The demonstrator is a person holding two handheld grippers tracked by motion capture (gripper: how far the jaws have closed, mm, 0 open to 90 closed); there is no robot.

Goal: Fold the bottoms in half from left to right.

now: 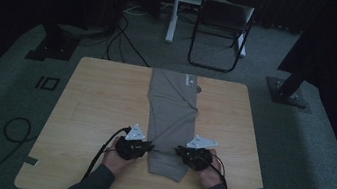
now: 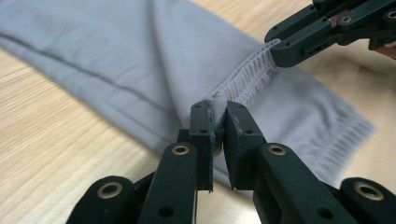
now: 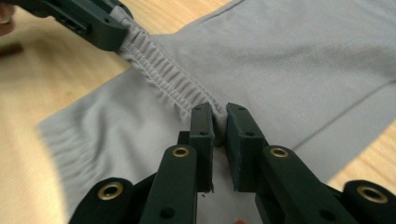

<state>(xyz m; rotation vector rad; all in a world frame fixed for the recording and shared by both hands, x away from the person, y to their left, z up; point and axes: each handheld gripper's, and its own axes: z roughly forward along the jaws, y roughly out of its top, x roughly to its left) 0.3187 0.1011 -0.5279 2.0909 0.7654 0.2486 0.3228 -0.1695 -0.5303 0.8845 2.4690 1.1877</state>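
Note:
A long grey garment, folded lengthwise, lies down the middle of the wooden table. Its near end has a gathered elastic hem. My left gripper is shut on the left end of the upper hem, and its jaws pinch the fabric. My right gripper is shut on the same hem's other end, with cloth squeezed between its tips. The hem stretches raised between the two grippers. A lower layer with its own gathered edge rests flat on the table. Each gripper view shows the other gripper biting the hem.
Bare wood lies on both sides of the garment. Past the table's far edge stand a black folding chair and a white post. Dark stand bases flank the table, and cables loop on the carpet at the left.

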